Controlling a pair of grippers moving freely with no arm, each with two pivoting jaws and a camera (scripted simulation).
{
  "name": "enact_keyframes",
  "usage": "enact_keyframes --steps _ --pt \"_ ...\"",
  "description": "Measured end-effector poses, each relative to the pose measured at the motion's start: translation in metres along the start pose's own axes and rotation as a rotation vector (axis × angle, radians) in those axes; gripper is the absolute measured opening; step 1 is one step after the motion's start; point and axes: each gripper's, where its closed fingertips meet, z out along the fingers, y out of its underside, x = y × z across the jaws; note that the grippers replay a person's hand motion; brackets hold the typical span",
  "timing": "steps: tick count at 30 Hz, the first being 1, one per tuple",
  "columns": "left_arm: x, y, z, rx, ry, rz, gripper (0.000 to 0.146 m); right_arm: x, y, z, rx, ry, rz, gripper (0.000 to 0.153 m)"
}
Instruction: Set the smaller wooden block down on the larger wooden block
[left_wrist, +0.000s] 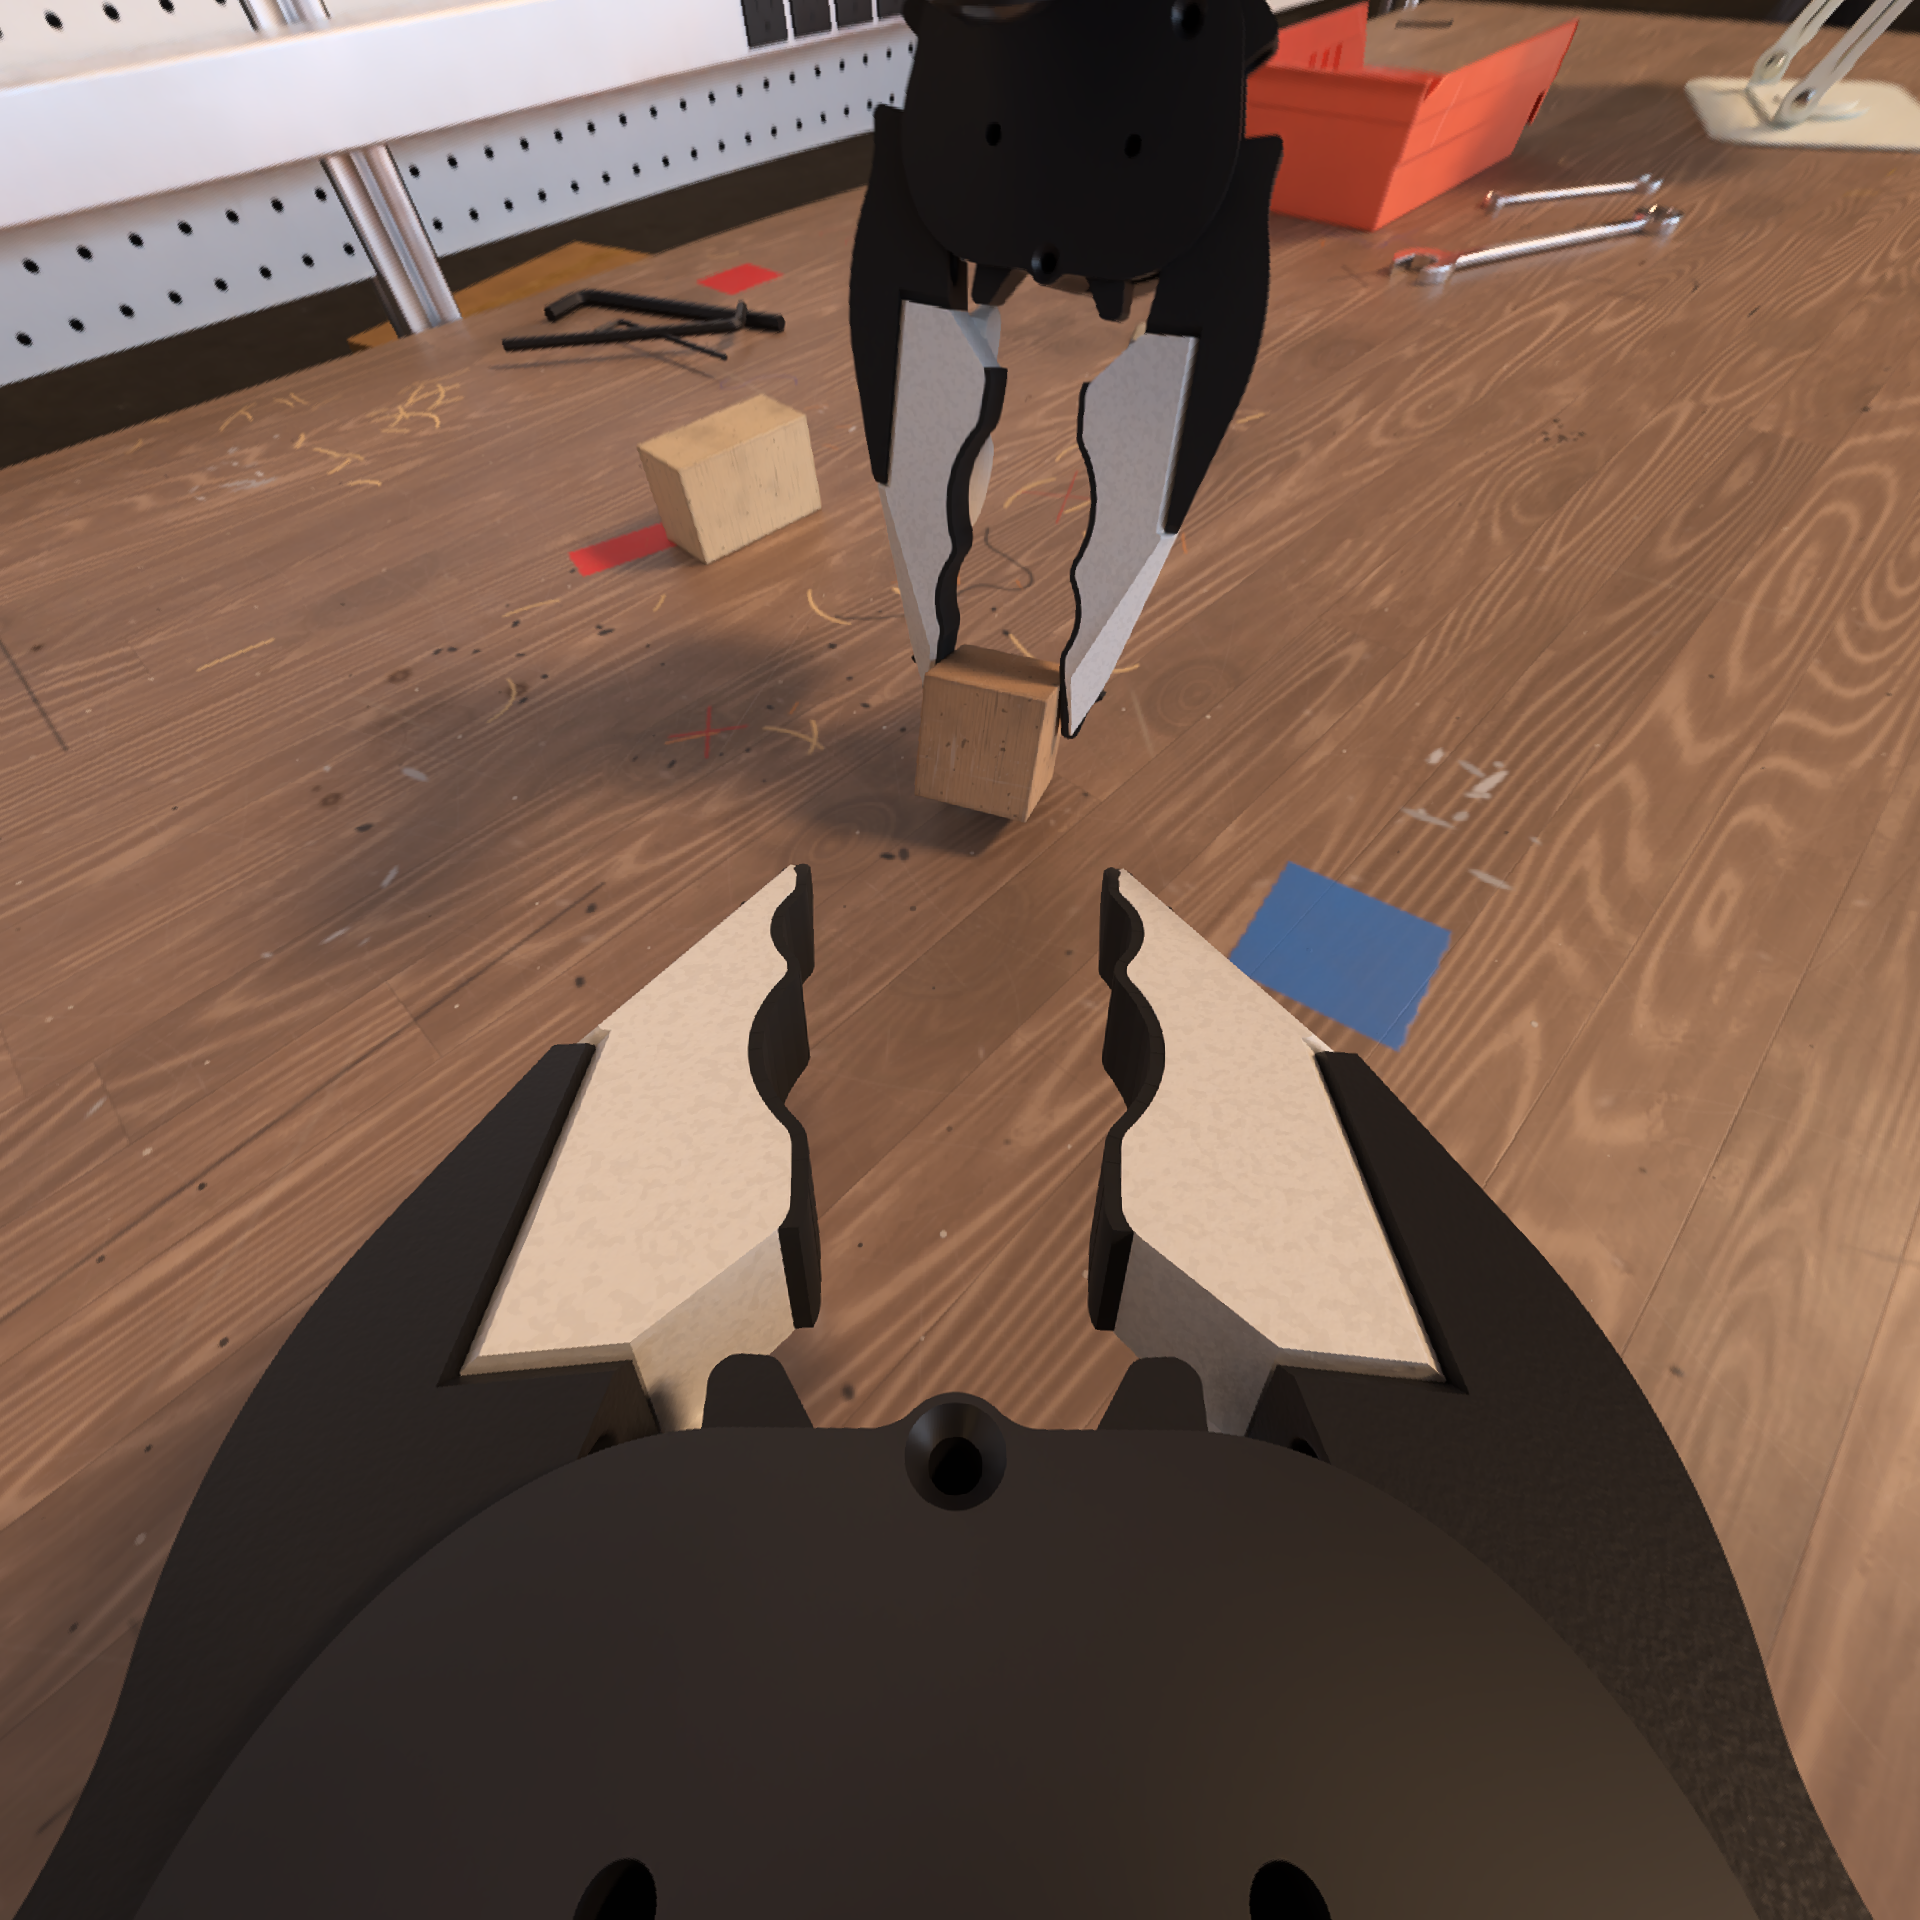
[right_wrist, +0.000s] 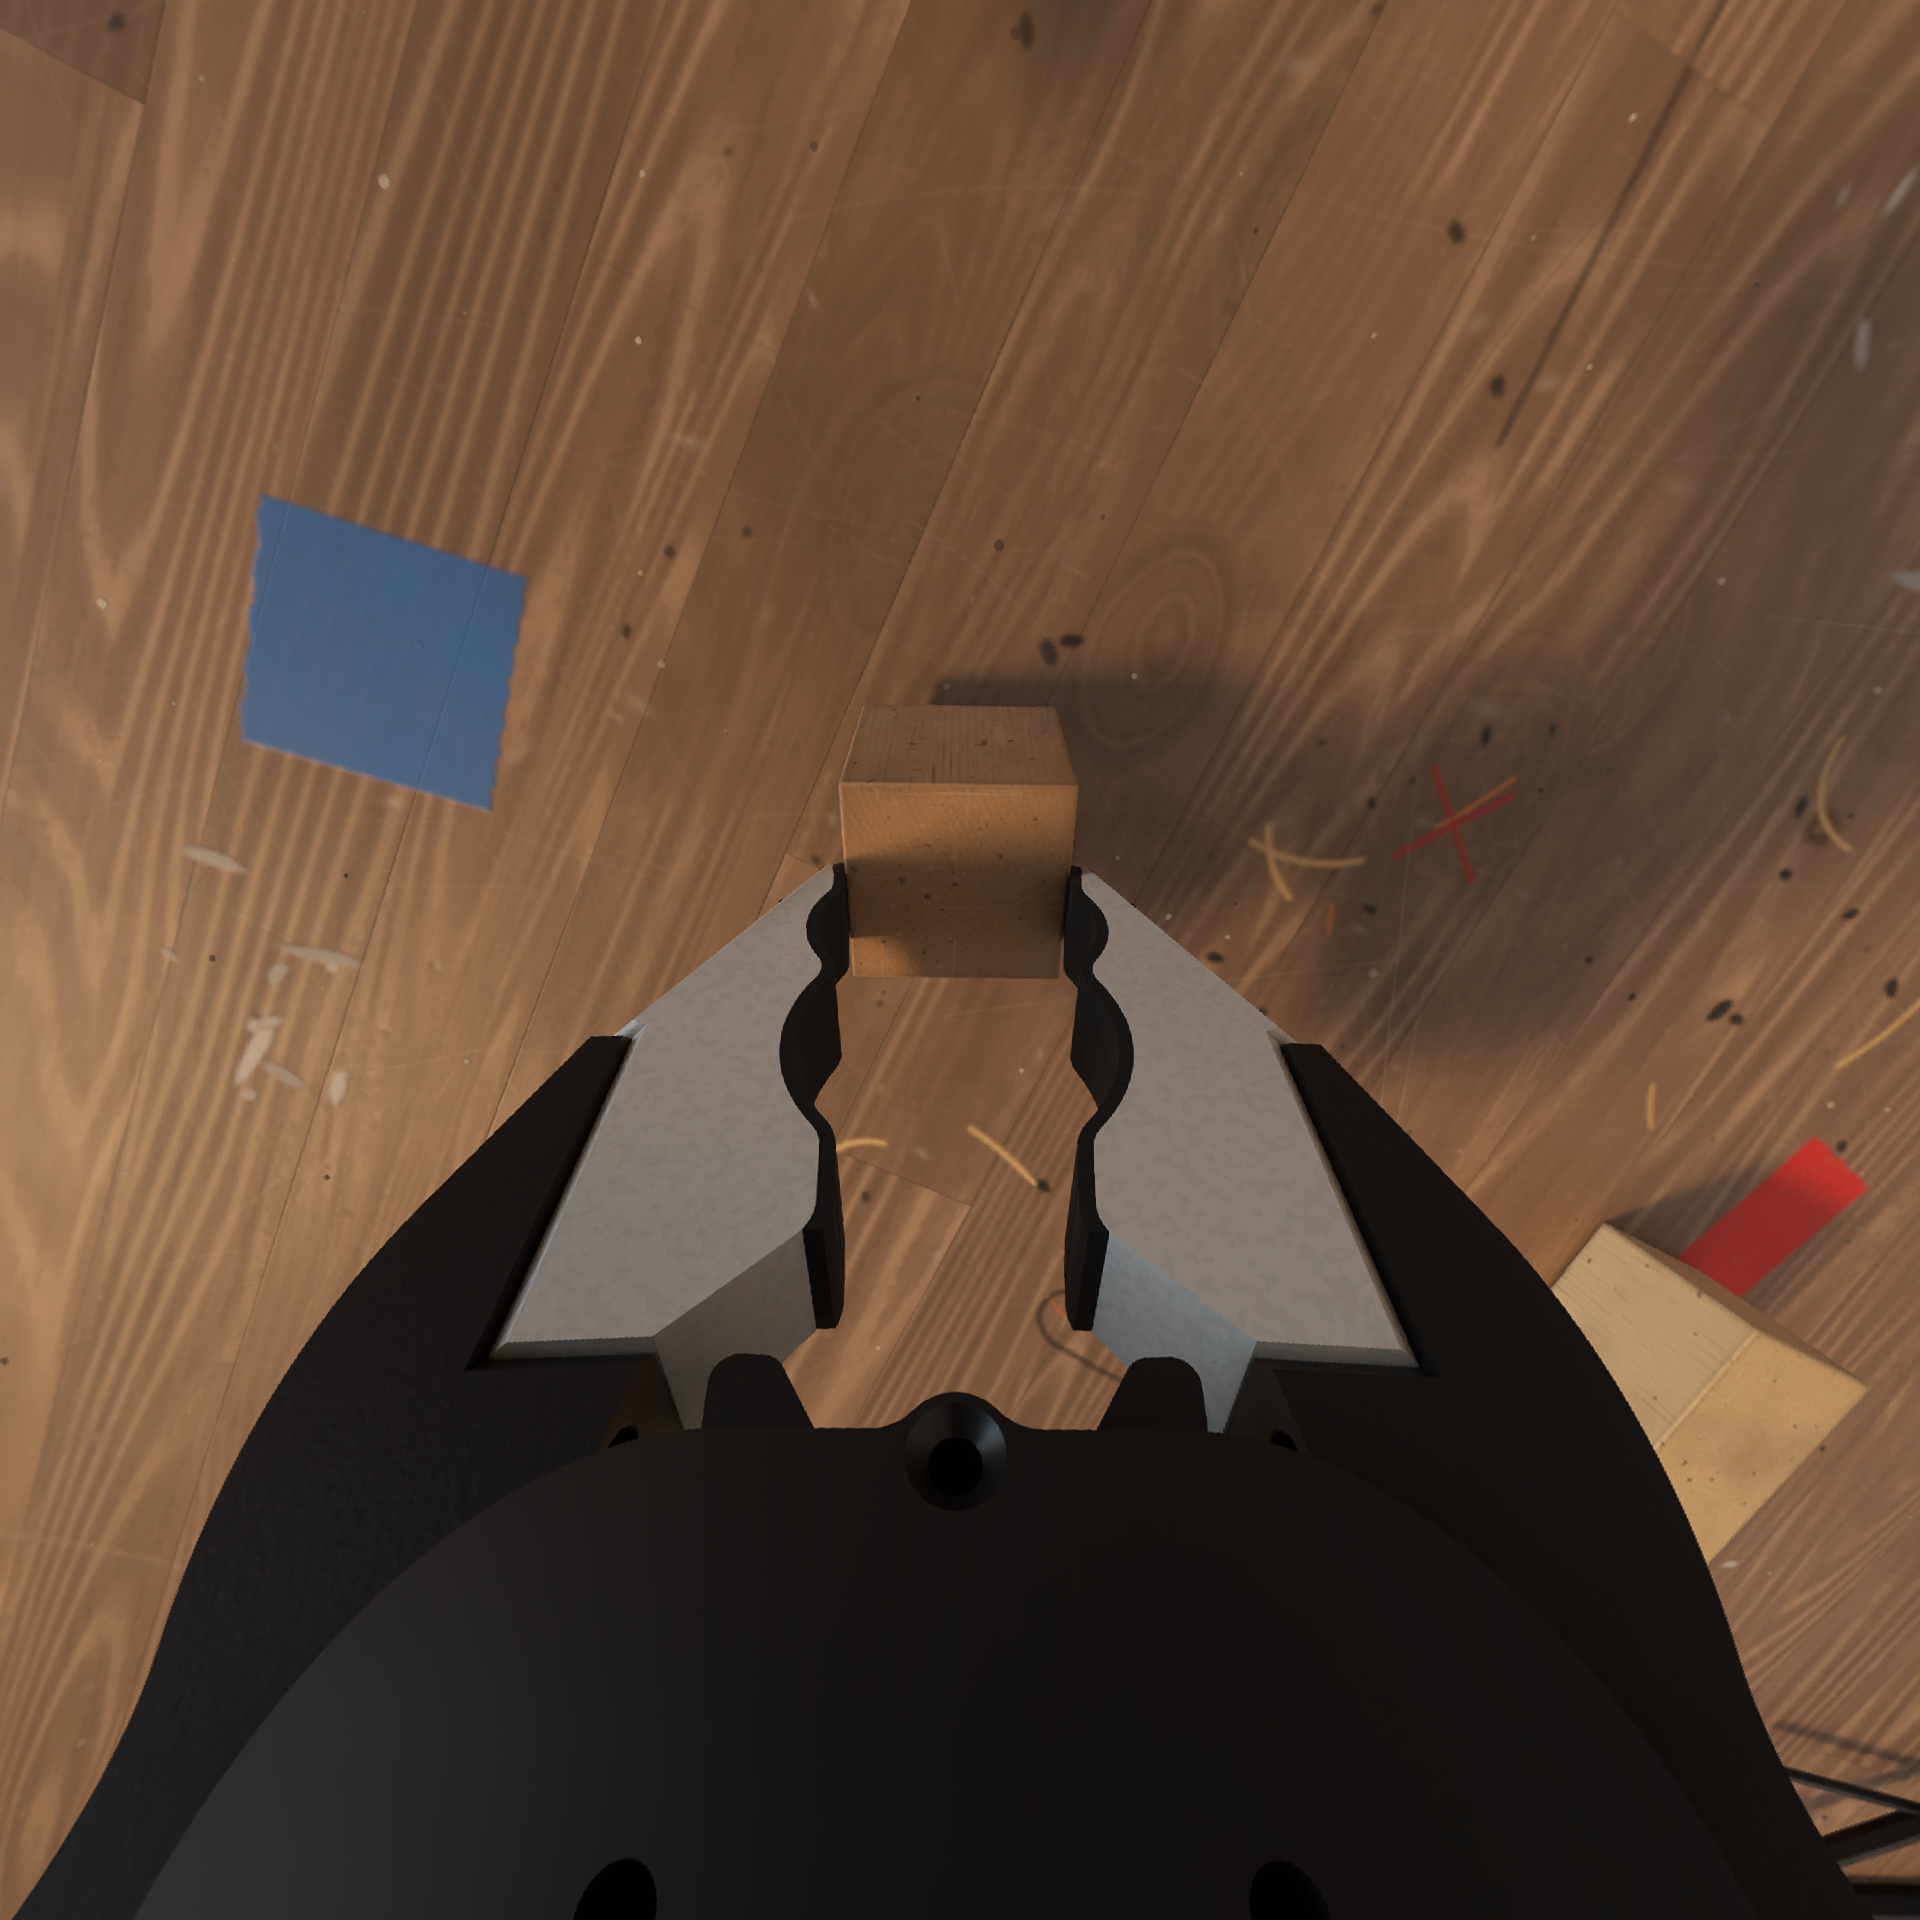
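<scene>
Smaller wooden block (right_wrist: 956, 842): we see it pinched between the tips of the right gripper (right_wrist: 956, 883), whose dark pads press on two opposite faces. In the left wrist view the same block (left_wrist: 987, 732) is tilted, one lower corner down toward the wooden bench top (left_wrist: 1558, 727); we cannot tell whether it touches the surface or hangs just above its shadow.

Right gripper: narrowed onto the smaller block, pointing steeply down at the bench. Only the tips grip; the rest of the gap between the fingers is free.

Left gripper (left_wrist: 956, 883): we see its jaws standing apart with nothing between them, low over the bench and aimed at the smaller block, which lies ahead of its tips and apart from them.

Larger wooden block (left_wrist: 732, 478): paler, resting on the bench well apart from the smaller block, beyond it and to the left in the left wrist view. It sits partly on a strip of red tape (left_wrist: 618, 548). In the right wrist view it appears at the lower right edge (right_wrist: 1704, 1382).

Blue tape patch (left_wrist: 1340, 951): flat on the bench, near the left gripper's right finger.

Orange bin (left_wrist: 1392, 125): at the far side of the bench; we cannot see what is in it.

Wrenches (left_wrist: 1538, 244): two lie on the bench just beside the bin.

Hex keys (left_wrist: 644, 317): black, near the pegboard wall (left_wrist: 156, 249).
</scene>
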Motion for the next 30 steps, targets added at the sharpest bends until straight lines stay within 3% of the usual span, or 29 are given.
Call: enact_keyframes --steps 6,10,16,19,23,30 --pt "-0.003 -0.002 0.004 0.041 0.015 -0.01 0.055 -0.001 0.007 -0.011 0.061 0.021 0.031 0.041" --pt "-0.009 -0.003 0.006 0.052 0.023 -0.013 0.055 0.013 0.015 -0.038 0.111 0.02 0.1 0.041" --pt "-0.011 -0.009 0.011 0.125 0.051 -0.049 0.055 0.091 0.062 -0.105 0.077 0.13 0.32 0.041" --pt "-0.009 -0.011 0.014 0.16 0.064 -0.065 0.054 0.132 0.091 -0.123 0.017 0.156 0.431 0.041" --pt "-0.007 -0.011 0.015 0.161 0.061 -0.046 0.054 0.159 0.107 -0.121 -0.066 0.12 0.47 0.041" --pt "-0.007 -0.01 0.015 0.162 0.068 -0.054 0.053 0.168 0.114 -0.102 -0.14 0.096 0.474 0.041"
